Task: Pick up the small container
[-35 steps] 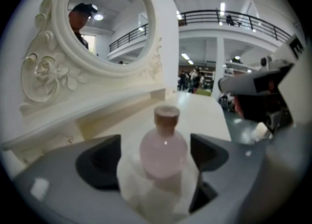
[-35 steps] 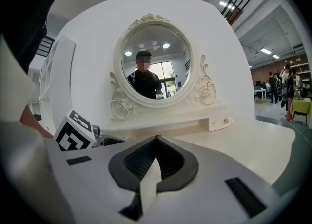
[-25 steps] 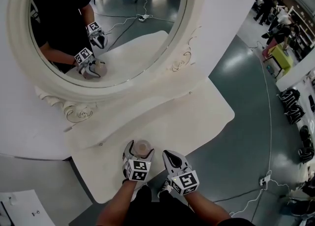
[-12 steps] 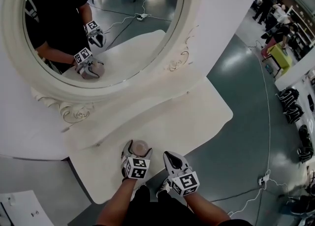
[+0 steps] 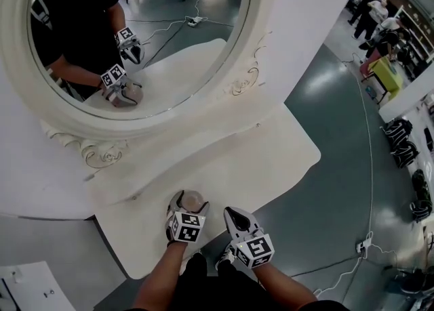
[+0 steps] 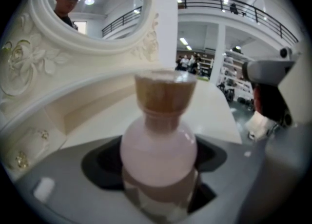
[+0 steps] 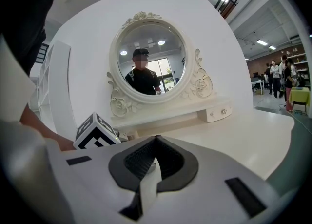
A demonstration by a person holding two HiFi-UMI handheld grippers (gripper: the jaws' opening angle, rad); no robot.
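Observation:
The small container point(image 5: 196, 198) is a round pale pink bottle with a brown cap. It stands upright near the front edge of the white dressing table point(image 5: 264, 157). My left gripper point(image 5: 190, 202) reaches around it, and its jaws are closing with the bottle between them. In the left gripper view the container point(image 6: 158, 140) fills the middle, with a dark gap still showing on each side between it and the pads point(image 6: 100, 162). My right gripper point(image 5: 234, 216) hovers just right of the bottle, apart from it. In its own view the right gripper point(image 7: 155, 140) is shut on nothing.
A large oval mirror point(image 5: 135, 32) in an ornate white frame stands behind the table and reflects the person and both grippers. A low drawer ledge point(image 7: 217, 113) runs under the mirror. Cables and a power strip point(image 5: 366, 243) lie on the grey floor at right. People stand far off at the upper right.
The left gripper has settled slightly lower around the container, which has stayed where it was. The right gripper has barely moved. The head view has drifted a little.

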